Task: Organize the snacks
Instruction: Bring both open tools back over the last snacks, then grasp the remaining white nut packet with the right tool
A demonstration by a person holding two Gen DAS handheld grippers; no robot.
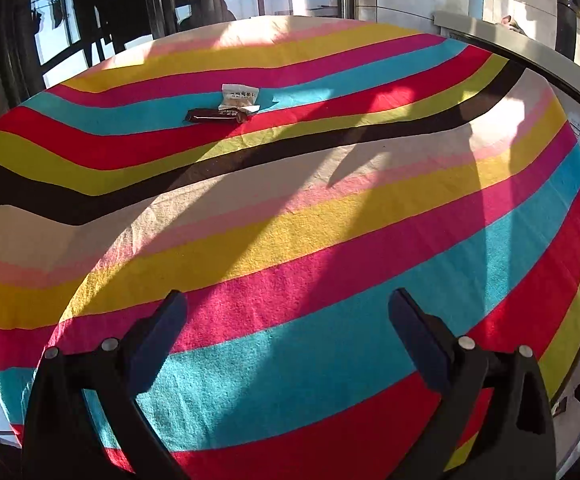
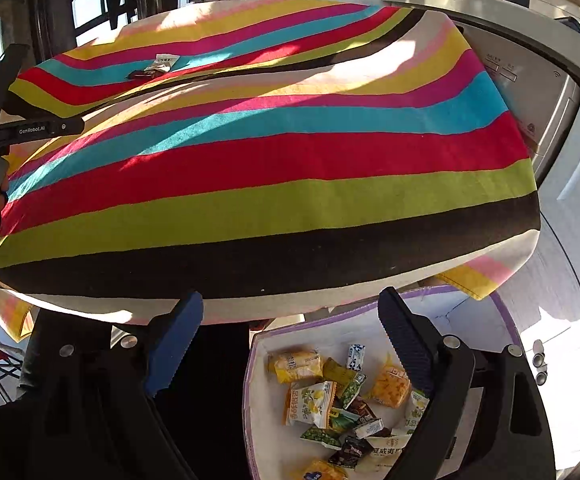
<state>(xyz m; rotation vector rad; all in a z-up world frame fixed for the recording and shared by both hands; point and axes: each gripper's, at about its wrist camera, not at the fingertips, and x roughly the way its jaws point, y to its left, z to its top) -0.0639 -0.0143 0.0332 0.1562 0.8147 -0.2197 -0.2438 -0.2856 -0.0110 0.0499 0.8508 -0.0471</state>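
**Two snacks left on the bench**

We hold our right tool [image 2: 290, 344] over the white box [image 2: 469, 312] with the purple rim, low and right in the right view. Its jaws are spread wide and nothing is between them. The box sits below the edge of the bench [image 2: 250, 220], so snacks can go down into it. Many snack packs [image 2: 329, 396] already lie in a heap inside, yellow, green and white ones.

Our left tool [image 1: 288, 308] hangs over the striped cloth [image 1: 290, 240] on the bench. Its jaws are spread wide too, and they hold nothing.

Far away, in the upper middle of the left view, two snacks wait. The white pack [image 1: 240, 96] lies just behind the brown bar [image 1: 214, 115], and they touch. We think these two are the last ones to fetch, so the job looks almost done. Both tools are wide so they are ready to pinch one.
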